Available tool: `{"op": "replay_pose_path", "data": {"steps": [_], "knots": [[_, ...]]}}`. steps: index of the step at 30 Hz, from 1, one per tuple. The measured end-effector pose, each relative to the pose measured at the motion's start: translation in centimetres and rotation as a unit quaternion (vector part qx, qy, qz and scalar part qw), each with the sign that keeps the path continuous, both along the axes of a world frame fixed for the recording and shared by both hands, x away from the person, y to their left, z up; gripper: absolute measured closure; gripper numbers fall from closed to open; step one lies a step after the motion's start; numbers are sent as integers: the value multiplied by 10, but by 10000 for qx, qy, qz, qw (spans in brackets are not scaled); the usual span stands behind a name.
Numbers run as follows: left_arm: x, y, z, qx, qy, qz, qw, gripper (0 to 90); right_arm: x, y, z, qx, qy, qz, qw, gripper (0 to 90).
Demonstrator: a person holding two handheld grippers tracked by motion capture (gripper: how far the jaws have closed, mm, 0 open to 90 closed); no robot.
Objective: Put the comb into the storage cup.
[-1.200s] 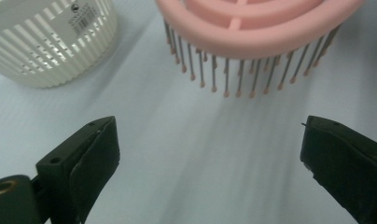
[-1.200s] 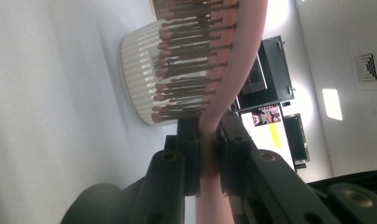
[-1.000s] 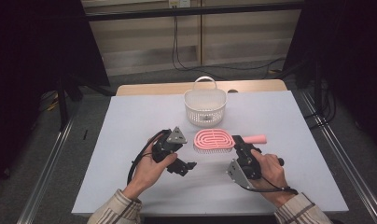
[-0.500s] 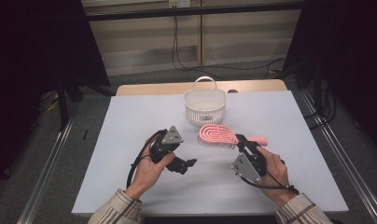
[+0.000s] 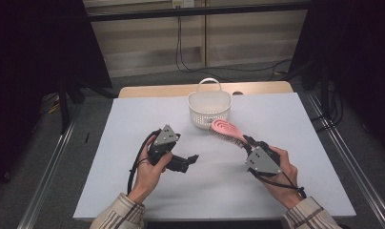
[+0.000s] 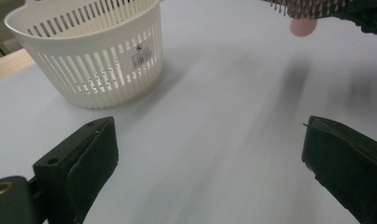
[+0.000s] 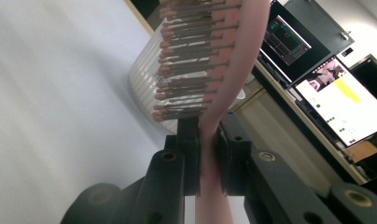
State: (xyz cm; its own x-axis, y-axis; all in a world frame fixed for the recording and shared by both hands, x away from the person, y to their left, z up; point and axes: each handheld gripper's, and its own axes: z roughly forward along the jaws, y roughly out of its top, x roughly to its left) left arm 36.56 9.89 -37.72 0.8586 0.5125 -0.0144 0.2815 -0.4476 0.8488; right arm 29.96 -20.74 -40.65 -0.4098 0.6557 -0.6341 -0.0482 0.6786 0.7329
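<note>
Gripping pink brush (image 7: 224,60) handle: right tongs (image 7: 207,154), bristles sideways.

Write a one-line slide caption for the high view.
Right gripper lifts a pink brush toward the white basket; left gripper waits open.

Item count on the tabletop (image 5: 133,119):

- Baskets: one white slotted basket (image 5: 208,110) with a loop handle, near the far edge
- Hairbrushes: one pink hairbrush (image 5: 227,130), raised off the surface just beside the basket
- Grippers: two; one left gripper (image 5: 193,158) and one right gripper (image 5: 246,142), each with two black jaws, four in total
- Hands: two, one per gripper
- Monitors: two lit screens (image 7: 338,100) beyond the far edge
</note>
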Motion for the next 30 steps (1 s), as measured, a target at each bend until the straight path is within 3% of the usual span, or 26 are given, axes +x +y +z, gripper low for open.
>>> {"op": "replay_pose_path", "data": {"steps": [5, 8, 10, 13, 18, 30], "knots": [[-1, 2, 0, -182, -93, -4, 9998, 40, 2, -5, 2, 517, 216, 53, 9984, 814], [0, 3, -1, -233, -43, -8, 9997, 40, 3, -8, 3, 835, 369, 106, 9958, 814], [0, 5, -1, -281, -112, 57, 9995, 40, 3, -10, 3, 1052, 520, 134, 9930, 814], [2, 7, -2, -396, -83, 58, 9992, 39, 5, -12, 3, 1398, 718, 176, 9874, 814], [1, 8, -1, -521, -164, 71, 9985, 40, 7, -16, 3, 1976, 994, 360, 9746, 814], [-3, 4, 3, -874, -446, 24, 9952, 26, 8, -19, 2, 2620, 1238, 763, 9540, 814]]}}
